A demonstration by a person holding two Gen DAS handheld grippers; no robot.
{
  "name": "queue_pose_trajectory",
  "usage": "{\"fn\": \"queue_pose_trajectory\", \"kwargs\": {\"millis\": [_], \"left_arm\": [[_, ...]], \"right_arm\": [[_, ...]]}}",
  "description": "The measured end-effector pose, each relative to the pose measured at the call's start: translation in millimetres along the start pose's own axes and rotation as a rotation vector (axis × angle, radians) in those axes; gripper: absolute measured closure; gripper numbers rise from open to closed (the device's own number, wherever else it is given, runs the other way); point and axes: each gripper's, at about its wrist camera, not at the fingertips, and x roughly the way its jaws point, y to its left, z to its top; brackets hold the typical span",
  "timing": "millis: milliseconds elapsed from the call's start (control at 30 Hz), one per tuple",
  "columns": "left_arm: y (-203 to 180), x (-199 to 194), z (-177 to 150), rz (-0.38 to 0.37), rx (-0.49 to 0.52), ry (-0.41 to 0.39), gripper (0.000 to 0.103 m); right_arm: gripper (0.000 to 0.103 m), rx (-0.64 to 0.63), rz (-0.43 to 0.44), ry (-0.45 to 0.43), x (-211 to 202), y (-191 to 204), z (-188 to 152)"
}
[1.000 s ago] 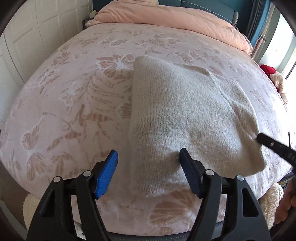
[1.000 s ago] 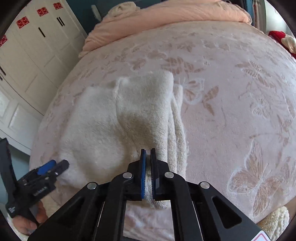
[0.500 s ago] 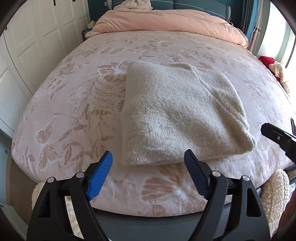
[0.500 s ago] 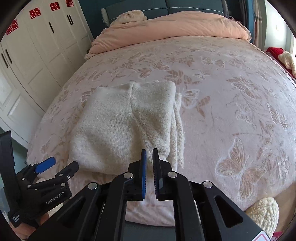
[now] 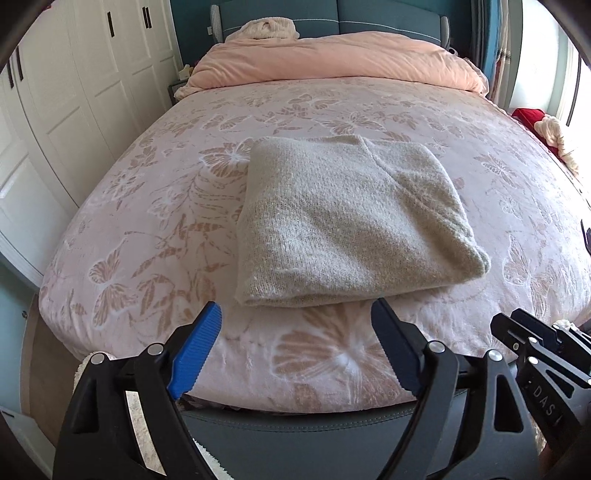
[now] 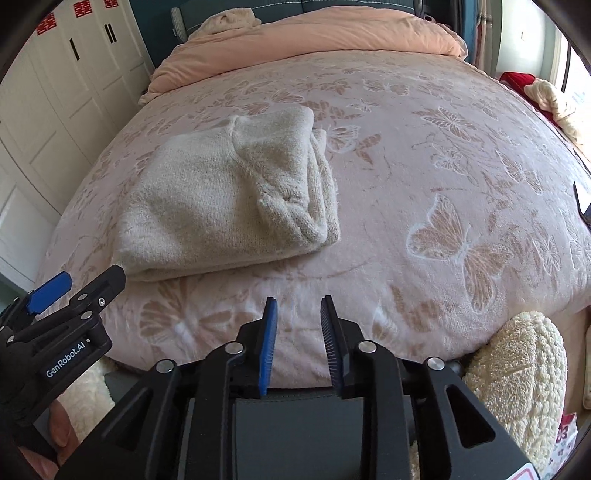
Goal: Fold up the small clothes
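While the cream, fuzzy knitted sweater [image 5: 347, 225] lies folded into a thick rectangle on the plush pink bedspread with embossed butterflies [image 5: 155, 206], both grippers hang over the bed's near edge, apart from the garment. The sweater sits nearer the bed's near edge than its far one, its soft layered folds stacked along the right side and a rounded fold facing forward. The left gripper [image 5: 295, 350] stands wide, its ribbed blue pads having just spread further, with nothing between them but bedspread below. The right gripper [image 6: 298, 338] shows a narrow gap, its jaws having just been opening, and holds nothing. A smooth peach duvet [image 5: 332, 59] is bunched along the far edge against the teal padded headboard [image 5: 388, 18].
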Motion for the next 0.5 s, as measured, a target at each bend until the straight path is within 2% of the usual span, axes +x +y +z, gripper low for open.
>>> {"fn": "queue_pose_trajectory", "kwargs": {"millis": [67, 167, 500], "left_arm": [[0, -4, -4, 0.013, -0.005, -0.012, 0.016], [1, -9, -11, 0.019, -0.022, -0.039, 0.016], [0, -9, -29, 0.006, -0.028, -0.035, 0.016]], "right_arm": [[0.076, -0.020, -0.008, -0.009, -3, 6, -5], [0.075, -0.040, -0.015, -0.017, -5, 11, -11], [0.074, -0.050, -0.026, -0.027, -8, 20, -21]]}}
